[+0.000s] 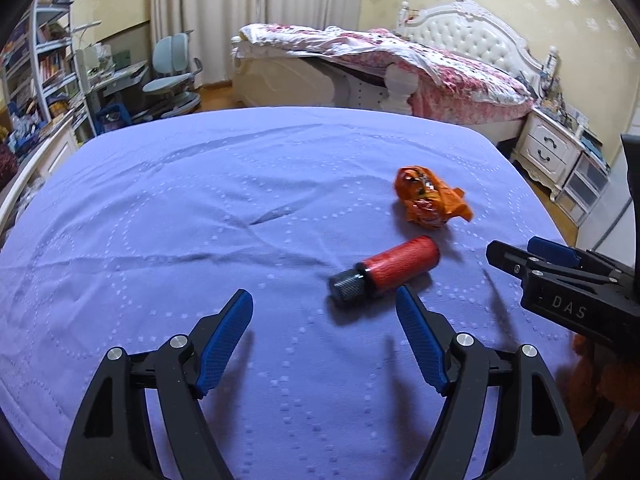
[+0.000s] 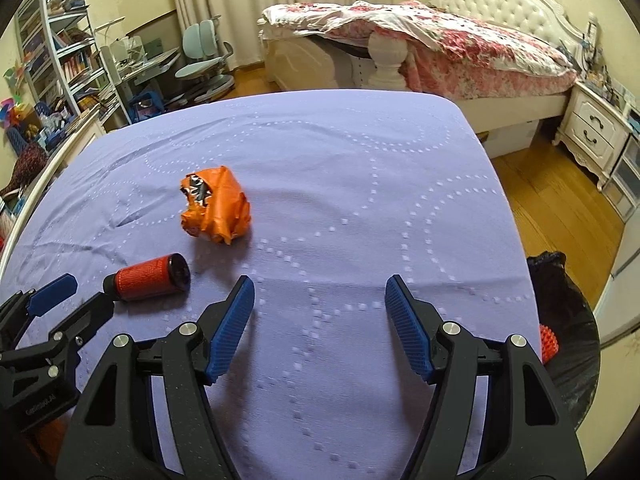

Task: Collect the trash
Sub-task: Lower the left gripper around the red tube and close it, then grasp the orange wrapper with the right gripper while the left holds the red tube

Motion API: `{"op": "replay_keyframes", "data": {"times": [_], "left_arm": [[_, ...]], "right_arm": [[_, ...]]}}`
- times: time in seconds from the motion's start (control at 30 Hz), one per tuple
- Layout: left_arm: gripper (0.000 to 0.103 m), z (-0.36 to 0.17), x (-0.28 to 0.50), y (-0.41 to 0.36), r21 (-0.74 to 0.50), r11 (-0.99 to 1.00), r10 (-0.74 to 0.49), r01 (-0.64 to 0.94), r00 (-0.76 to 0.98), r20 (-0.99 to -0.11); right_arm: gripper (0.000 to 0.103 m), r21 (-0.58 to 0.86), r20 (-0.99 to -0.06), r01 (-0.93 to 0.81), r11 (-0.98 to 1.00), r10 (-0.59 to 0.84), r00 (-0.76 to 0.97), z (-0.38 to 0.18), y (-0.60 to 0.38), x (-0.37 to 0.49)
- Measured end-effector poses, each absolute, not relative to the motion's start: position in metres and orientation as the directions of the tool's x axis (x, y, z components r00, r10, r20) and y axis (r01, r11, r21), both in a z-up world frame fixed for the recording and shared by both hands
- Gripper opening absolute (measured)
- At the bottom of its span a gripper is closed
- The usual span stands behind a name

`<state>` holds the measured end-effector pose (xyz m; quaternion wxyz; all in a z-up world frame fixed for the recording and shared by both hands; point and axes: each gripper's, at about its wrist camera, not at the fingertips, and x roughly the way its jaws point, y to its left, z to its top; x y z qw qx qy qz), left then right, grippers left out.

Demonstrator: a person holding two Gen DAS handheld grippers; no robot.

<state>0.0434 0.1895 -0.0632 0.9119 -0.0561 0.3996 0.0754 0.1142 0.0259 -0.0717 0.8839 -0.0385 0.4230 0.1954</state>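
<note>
Left wrist view: left gripper (image 1: 324,304) spread wide, nearing red bottle (image 1: 386,270); right gripper (image 2: 320,292) likewise released. Next: centre, then clench.

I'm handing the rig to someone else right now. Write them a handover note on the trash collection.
Left tongs: open, empty, low over the purple bedspread, just short of the red bottle.
Right tongs: open, empty, over bare bedspread.
Red bottle with a dark cap lies on its side near the left tongs. The crumpled orange wrapper lies a little beyond it.
The black-lined trash bin stands off the bed's right edge; something red-orange already lies in it.
Done: nothing held; possibly one item binned.
Left: pick up the bottle and the wrapper, and drop both in the bin.
</note>
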Motion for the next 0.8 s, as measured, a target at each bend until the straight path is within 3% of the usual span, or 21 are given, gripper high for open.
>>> {"op": "replay_keyframes", "data": {"times": [0.37,0.7,0.8], "left_arm": [[0.074,-0.072,0.081,0.174,0.01,0.997,0.055,-0.074,0.637,-0.769],[0.032,-0.074,0.078,0.174,0.014,0.999,0.042,-0.049,0.634,-0.772],[0.027,-0.073,0.078,0.181,0.001,0.998,0.044,-0.069,0.636,-0.771]], "right_arm": [[0.069,0.102,-0.763,-0.376,0.921,0.315,0.565,-0.073,0.017,0.12],[0.071,0.084,-0.767,-0.381,0.921,0.304,0.565,-0.074,0.021,0.121],[0.071,0.073,-0.769,-0.389,0.918,0.3,0.565,-0.074,0.024,0.121]]}}
